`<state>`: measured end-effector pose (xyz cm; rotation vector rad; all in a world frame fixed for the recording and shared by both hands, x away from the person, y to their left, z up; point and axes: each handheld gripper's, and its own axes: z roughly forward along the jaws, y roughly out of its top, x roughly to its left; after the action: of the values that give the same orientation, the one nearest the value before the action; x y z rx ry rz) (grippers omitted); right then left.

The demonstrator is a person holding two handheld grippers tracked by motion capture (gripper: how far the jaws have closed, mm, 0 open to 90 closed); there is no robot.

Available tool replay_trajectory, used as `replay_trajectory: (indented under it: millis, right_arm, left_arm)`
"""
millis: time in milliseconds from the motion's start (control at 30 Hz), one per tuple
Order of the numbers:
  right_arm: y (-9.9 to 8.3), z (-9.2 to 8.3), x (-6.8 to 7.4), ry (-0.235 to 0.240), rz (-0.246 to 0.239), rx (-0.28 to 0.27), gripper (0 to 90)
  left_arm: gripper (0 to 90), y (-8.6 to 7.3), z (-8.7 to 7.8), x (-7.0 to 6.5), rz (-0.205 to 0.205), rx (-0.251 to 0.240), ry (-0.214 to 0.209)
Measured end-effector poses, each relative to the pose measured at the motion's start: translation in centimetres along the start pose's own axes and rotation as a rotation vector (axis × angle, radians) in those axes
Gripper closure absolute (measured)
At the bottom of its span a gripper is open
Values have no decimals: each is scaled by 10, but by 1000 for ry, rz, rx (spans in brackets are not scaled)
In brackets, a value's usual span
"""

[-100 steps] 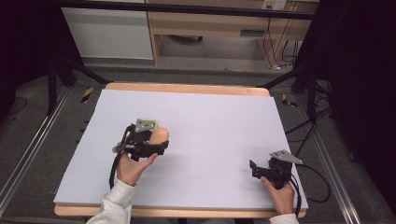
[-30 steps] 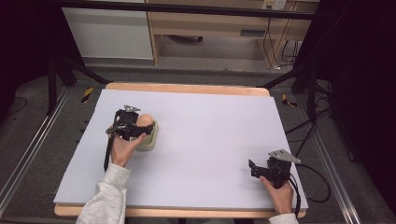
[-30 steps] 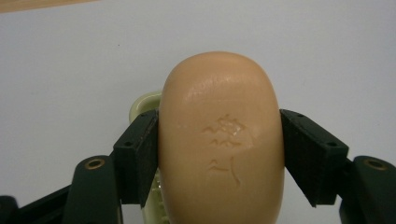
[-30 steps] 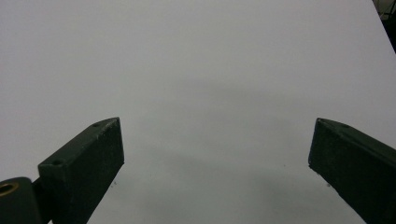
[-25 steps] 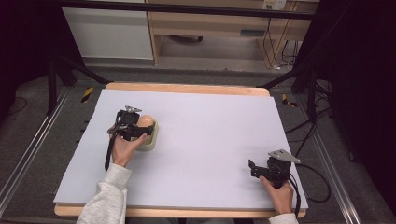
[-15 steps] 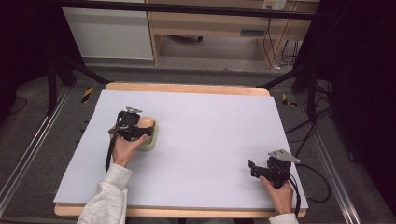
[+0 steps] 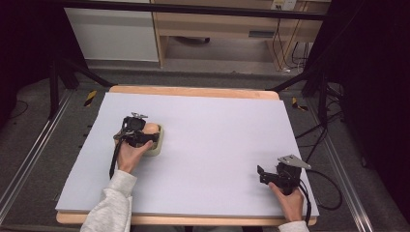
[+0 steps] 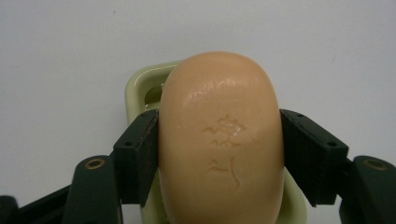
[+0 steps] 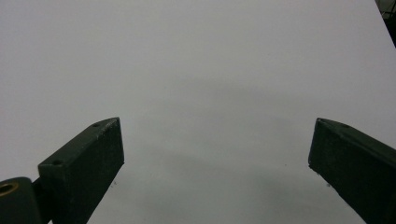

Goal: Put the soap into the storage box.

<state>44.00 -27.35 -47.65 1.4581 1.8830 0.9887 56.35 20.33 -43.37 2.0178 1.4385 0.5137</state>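
Surroundings: a wooden table covered by a pale lilac-grey sheet; behind it a light wood cabinet and a white panel; dark stand legs and cables on the grey floor at both sides
Obstructions: nothing lies on the sheet between the two grippers, which sit well apart; the left hand and its gripper cover part of the dish in the high view
Left gripper: jaws closed on the soap bar, one black pad pressed flat to each long side, about midway along it
Soap bar: held directly over the soap dish at the left middle of the sheet; whether its underside touches the dish cannot be told
Soap dish: resting on the sheet, its rim showing past the far end and both sides of the bar
Right gripper: jaws spread wide, holding nothing, over bare sheet near the right front corner of the table, held by the right hand
Soap material: peach-orange, smooth, slightly glossy, rounded oblong with a stamped mark on top
Dish material: pale green, glossy, rounded rectangular with a raised rim
Jaw pads: matt black, blocky, with small screw holes
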Motion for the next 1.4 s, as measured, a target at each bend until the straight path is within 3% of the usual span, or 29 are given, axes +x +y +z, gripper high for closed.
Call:
replay_trajectory:
  millis: [1100, 1400]
  right_arm:
    - [0, 0, 0, 0, 3, 0, 37]
    - [0, -1, 0, 0, 3, -2, 37]
  left_arm:
    - [311, -5, 12, 1, -5, 14, 6]
    - [264, -4, -5, 0, 17, -45, 1]
